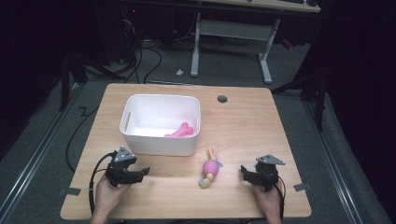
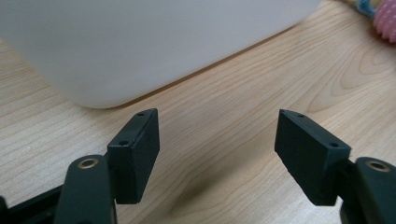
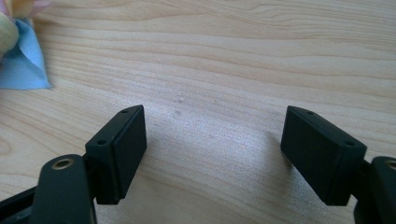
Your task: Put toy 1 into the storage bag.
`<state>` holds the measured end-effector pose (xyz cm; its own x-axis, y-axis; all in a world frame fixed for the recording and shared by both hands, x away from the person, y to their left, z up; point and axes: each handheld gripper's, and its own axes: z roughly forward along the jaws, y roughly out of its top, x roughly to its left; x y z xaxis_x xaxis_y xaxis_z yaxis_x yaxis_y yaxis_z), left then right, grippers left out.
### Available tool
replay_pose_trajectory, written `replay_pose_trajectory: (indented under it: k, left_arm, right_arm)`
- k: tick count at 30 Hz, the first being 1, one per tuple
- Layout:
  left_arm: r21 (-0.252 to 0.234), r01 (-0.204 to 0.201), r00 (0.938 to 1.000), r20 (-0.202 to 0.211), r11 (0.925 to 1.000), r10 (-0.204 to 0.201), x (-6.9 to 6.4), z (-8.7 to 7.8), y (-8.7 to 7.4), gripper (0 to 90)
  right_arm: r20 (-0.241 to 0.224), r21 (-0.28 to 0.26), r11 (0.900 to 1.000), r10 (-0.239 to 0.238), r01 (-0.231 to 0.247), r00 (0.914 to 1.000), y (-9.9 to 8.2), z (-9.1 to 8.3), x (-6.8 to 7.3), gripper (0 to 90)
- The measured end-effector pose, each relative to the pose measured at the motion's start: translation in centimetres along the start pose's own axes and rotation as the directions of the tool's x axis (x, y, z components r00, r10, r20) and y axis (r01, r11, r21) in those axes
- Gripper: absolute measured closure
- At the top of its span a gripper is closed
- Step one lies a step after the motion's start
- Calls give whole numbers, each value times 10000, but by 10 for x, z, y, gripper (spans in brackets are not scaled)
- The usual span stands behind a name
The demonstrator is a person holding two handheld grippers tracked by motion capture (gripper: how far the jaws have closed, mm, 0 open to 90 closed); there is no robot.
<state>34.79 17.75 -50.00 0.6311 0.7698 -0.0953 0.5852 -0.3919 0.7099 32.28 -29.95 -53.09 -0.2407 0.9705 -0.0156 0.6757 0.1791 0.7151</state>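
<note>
A white bin (image 1: 161, 140) stands on the wooden table (image 1: 243, 121), and a pink toy (image 1: 181, 130) lies inside it at the front right. A small doll-like toy (image 1: 210, 168) with a pink body and a blue piece lies on the table just right of the bin's front corner. My left gripper (image 1: 142, 172) rests near the table's front left, open, pointing right below the bin (image 2: 140, 42); the toy's pink body (image 2: 385, 18) shows at the far right. My right gripper (image 1: 243, 171) sits at the front right, open, pointing left at the toy, whose blue piece (image 3: 23, 63) shows nearby.
A round cable hole (image 1: 222, 99) is in the table's back edge area. Beyond the table, a desk frame (image 1: 266, 51) and cables (image 1: 144, 60) stand on the grey floor. Bare wood lies between the two grippers and right of the toy.
</note>
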Motion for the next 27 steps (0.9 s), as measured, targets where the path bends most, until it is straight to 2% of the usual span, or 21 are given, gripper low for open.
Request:
replay_pose_trajectory:
  k: [6,15,22,27]
  left_arm:
    - [65,49,10000,-72,10000,-48,0,9,-4,314]
    - [205,-147,9994,-300,9997,153,-4,22,-6,314]
    - [44,-143,9995,-288,9999,144,-7,32,-4,316]
    - [128,-350,9977,-581,9993,356,-9,37,-4,317]
  right_arm:
    - [2,1,10000,0,0,10000,0,0,0,229]
    - [1,2,10000,-1,1,10000,0,0,0,229]
    - [7,2,10000,3,-3,10000,0,0,0,229]
    - [5,2,10000,5,-5,10000,0,0,0,229]
